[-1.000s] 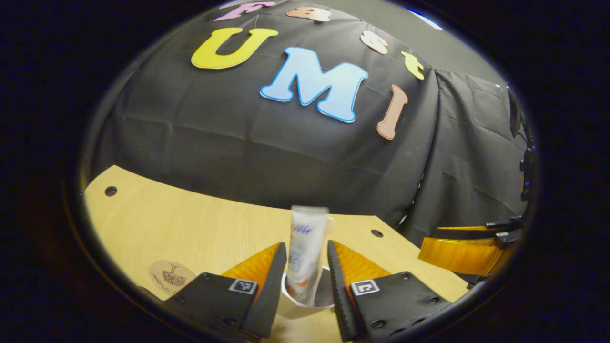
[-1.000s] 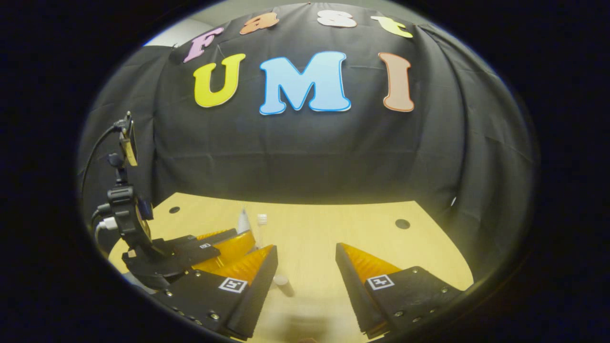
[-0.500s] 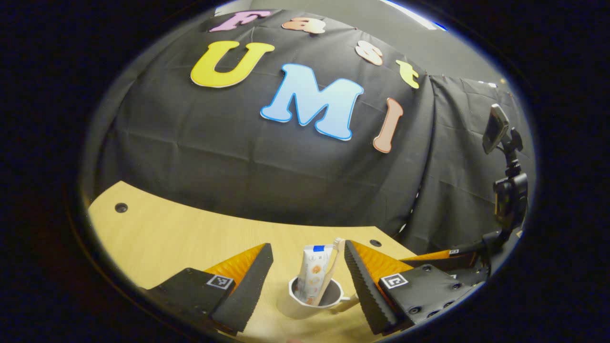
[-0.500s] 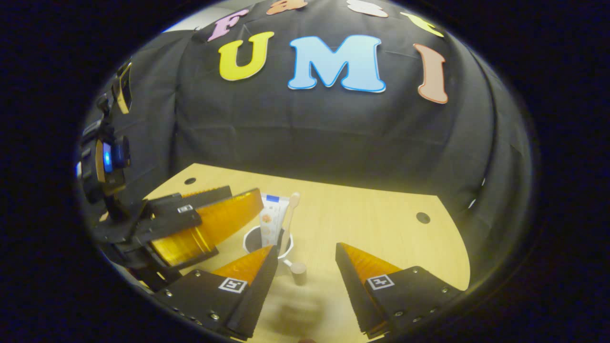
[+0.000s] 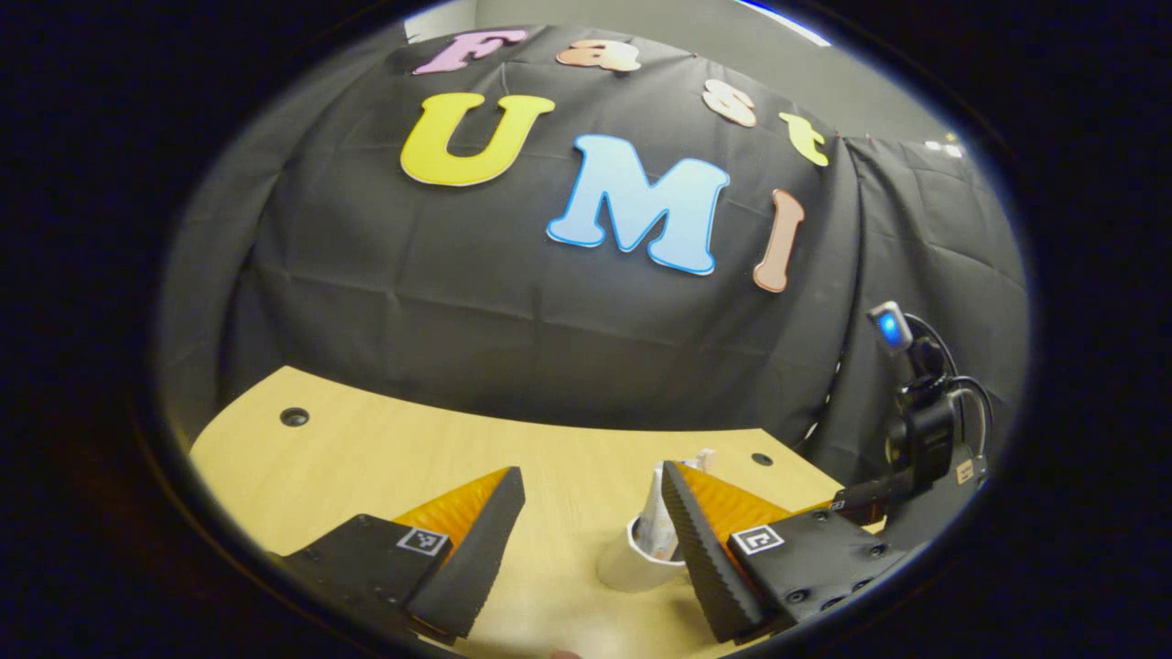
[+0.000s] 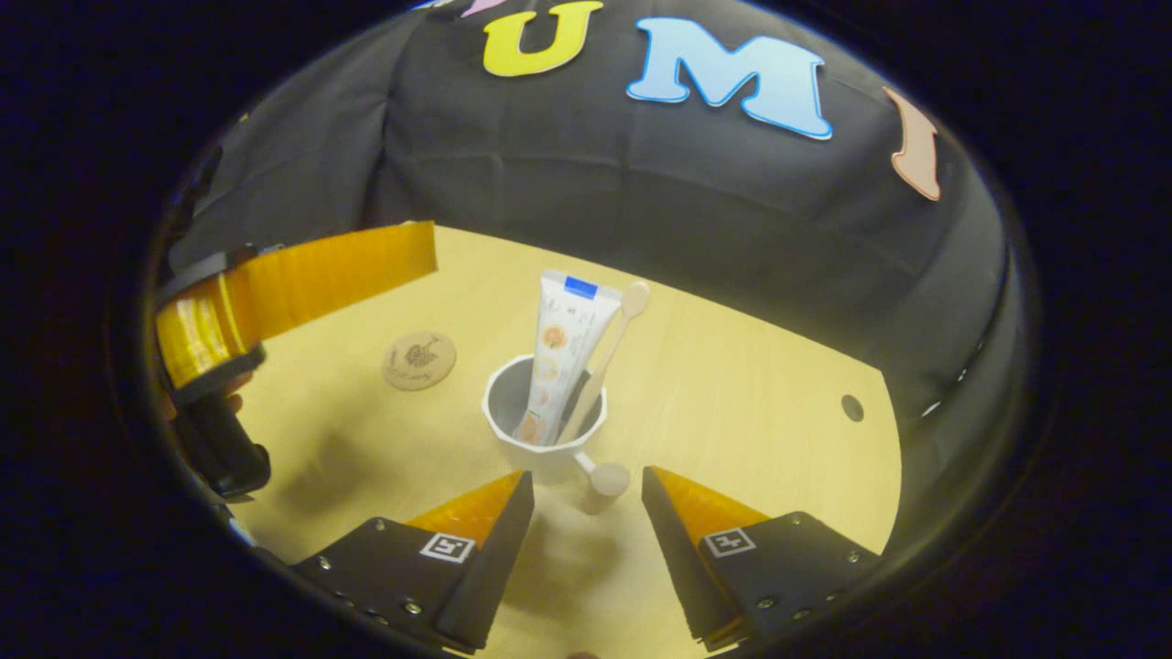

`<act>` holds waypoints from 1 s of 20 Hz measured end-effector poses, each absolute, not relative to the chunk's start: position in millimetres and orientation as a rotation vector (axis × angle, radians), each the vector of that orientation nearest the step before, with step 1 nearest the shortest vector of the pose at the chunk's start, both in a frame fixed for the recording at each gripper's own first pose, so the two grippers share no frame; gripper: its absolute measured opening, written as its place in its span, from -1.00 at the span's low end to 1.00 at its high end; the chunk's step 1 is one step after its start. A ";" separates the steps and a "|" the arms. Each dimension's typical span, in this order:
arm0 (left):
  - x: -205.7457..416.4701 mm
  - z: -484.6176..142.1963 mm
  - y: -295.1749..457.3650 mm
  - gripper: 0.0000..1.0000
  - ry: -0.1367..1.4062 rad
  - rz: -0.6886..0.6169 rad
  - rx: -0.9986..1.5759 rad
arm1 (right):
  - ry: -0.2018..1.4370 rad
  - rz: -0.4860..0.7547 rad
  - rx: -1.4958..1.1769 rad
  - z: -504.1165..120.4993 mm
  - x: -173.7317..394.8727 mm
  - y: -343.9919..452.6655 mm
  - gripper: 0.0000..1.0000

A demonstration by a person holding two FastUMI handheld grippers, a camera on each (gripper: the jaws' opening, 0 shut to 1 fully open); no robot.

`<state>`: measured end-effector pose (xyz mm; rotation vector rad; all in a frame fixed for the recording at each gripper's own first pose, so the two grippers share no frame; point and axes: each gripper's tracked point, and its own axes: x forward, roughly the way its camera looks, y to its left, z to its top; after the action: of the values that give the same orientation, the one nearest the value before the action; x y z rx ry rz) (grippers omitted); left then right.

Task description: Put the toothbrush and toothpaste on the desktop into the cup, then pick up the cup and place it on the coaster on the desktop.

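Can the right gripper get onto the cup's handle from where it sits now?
Probably yes. The right gripper is open, and the cup stands just ahead with its knobbed handle pointing into the gap. The left gripper sits off to the side.

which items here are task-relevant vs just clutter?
Task things:
- cup, standing on the desktop
- toothpaste, upright in the cup
- toothbrush, leaning in the cup
- coaster, bare, apart from the cup
- right gripper, open before the cup
- left gripper, open

Just there:
- black cloth wall
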<state>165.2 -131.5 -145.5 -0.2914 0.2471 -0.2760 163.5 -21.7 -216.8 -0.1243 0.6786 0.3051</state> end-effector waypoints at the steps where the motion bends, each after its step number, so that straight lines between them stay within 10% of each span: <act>1: 161.7 -146.7 -125.0 0.86 0.254 -0.264 -0.293 | 0.706 0.319 -0.132 -221.3 165.9 -20.3 0.51; 20: 118.0 -201.1 -74.9 0.92 0.405 -0.153 -0.293 | 0.978 0.455 -0.258 -270.1 187.3 -10.4 0.26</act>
<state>118.0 -74.9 -201.1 -0.2934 0.4048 -0.1533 187.3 -10.4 -270.1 -0.2578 0.9777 0.4545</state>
